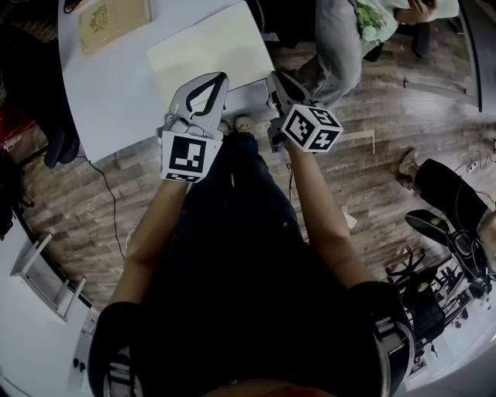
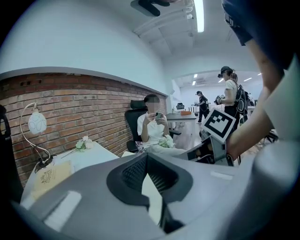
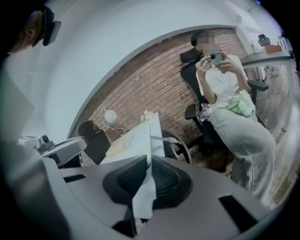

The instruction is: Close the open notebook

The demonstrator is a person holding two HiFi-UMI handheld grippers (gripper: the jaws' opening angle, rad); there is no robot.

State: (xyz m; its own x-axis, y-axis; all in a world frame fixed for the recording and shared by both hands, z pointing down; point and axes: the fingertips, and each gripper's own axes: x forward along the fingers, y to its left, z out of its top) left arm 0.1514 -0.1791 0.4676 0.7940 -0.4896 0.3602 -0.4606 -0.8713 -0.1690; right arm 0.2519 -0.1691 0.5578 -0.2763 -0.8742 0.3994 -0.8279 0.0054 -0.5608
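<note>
Well, both grippers hang in the air at the near edge of the white bench [image 1: 116,93], neither one on anything. On the left gripper [image 1: 219,77] the fingers are pressed together at the tips with nothing between them, and the right gripper [image 1: 274,79] looks the same, tips met and empty. The notebook [image 1: 205,50] lies flat on the bench in the upper middle of the frame, just beyond the fingertips, a pale yellow spread; I can't make out its fold. A tan booklet [image 1: 115,22] sits apart at the upper left. I'd reckon the pages are light and floppy, so the fingers should part, pinch one outer edge near its middle, and swing it over gently without creasing
</note>
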